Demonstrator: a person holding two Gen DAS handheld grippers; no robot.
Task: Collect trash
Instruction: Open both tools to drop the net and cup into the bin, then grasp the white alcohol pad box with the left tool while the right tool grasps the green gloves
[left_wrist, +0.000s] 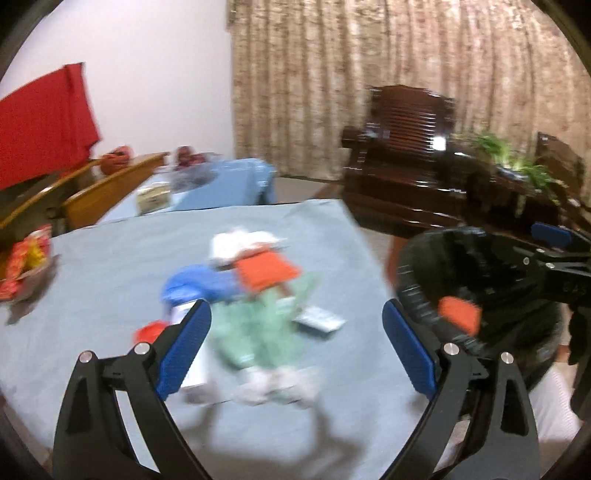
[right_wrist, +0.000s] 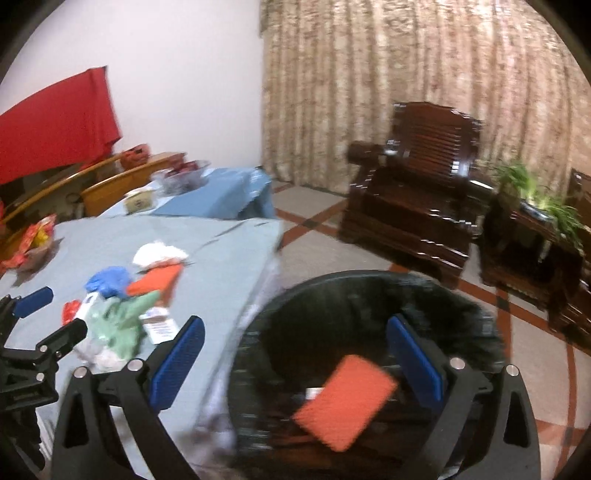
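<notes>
A pile of trash lies on the blue tablecloth: a green wrapper, an orange packet, a blue crumpled piece, white tissue, a small red piece and a flat printed packet. My left gripper is open above the pile. My right gripper is open over the black-lined trash bin. An orange packet is below it inside the bin, apart from the fingers. The bin also shows in the left wrist view.
A red and yellow snack bag sits at the table's left edge. A second blue-covered table with a box and bowls stands behind. Dark wooden armchair and plant stand are on the tiled floor to the right.
</notes>
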